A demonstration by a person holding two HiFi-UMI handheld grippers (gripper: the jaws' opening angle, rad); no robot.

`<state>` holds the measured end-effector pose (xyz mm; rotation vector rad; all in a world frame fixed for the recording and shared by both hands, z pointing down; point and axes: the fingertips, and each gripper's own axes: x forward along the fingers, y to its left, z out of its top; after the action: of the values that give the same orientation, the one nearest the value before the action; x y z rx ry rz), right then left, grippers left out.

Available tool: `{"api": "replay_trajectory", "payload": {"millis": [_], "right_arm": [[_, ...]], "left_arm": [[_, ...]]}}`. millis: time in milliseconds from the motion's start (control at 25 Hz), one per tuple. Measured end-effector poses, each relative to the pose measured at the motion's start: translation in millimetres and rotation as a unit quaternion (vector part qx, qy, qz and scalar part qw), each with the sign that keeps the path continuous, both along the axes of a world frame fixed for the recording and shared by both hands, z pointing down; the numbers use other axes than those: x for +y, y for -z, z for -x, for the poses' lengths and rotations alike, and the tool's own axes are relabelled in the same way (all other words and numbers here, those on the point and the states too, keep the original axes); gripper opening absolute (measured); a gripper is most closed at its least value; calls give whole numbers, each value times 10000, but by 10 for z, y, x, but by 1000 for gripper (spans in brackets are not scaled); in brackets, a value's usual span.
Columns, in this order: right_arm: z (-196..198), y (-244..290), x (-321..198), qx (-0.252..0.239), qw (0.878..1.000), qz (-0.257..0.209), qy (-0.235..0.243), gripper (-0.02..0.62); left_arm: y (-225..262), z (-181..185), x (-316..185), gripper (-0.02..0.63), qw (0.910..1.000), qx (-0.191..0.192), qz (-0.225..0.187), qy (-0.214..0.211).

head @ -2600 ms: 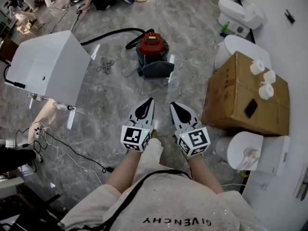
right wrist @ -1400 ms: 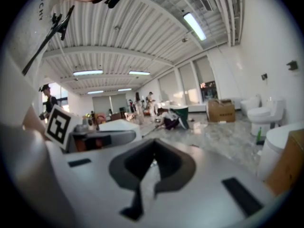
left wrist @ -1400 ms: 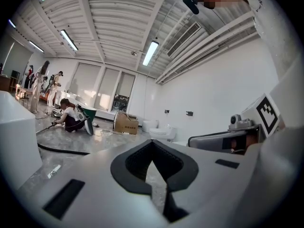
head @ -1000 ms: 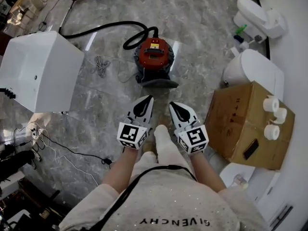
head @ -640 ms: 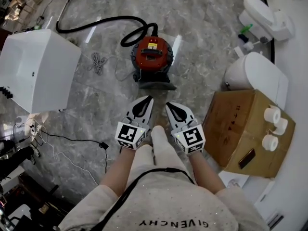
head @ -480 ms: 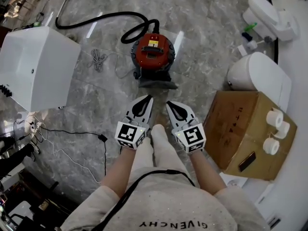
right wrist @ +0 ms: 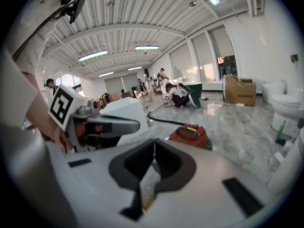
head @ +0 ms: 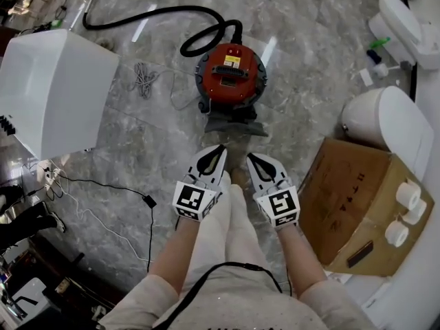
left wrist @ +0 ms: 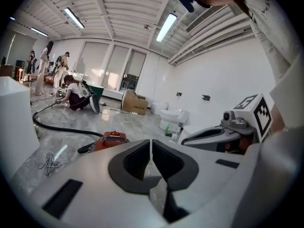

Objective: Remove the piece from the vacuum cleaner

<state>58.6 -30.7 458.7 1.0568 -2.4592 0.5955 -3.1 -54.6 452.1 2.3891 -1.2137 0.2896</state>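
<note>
Left tool point(head: 217, 149) and right tool point(head: 252, 158) are clenched, empty; best open them when nearing the red vacuum cleaner point(head: 231, 74) ahead.

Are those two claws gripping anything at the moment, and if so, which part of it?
Nothing is held. The left claw and the right claw are both shut and empty, short of the red vacuum cleaner on the floor ahead.

Red round vacuum cleaner point(head: 230, 74) upright on floor, black hose point(head: 158, 18) attached behind
</note>
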Motion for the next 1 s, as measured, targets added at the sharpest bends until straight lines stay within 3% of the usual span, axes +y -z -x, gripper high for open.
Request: {"api": "replay_trajectory", "payload": {"millis": [200, 480, 600, 720, 800, 1000], "right_arm": [[57, -485, -140, 226, 9996, 91, 172, 14], [9, -1155, -265, 428, 9985, 351, -49, 14], [25, -1406, -282, 738, 9965, 393, 23, 14], [22, -1635, -279, 1140, 9924, 427, 166, 14], [29, -1767, -291, 1417, 9886, 399, 326, 14], [79, -1972, -359, 1560, 9853, 433, 549, 15]], "left_arm": [[-533, -24, -97, 24, 9992, -297, 43, -261], [-1169, 96, -257, 23, 9986, -430, 205, -229], [-1431, 162, -291, 23, 9951, -880, 218, -391], [-1775, 183, -232, 23, 9770, -1942, 147, -871], [-1949, 196, -233, 24, 9632, -2444, 92, -1117], [-2203, 242, -324, 25, 9398, -3146, 20, -1331]]}}
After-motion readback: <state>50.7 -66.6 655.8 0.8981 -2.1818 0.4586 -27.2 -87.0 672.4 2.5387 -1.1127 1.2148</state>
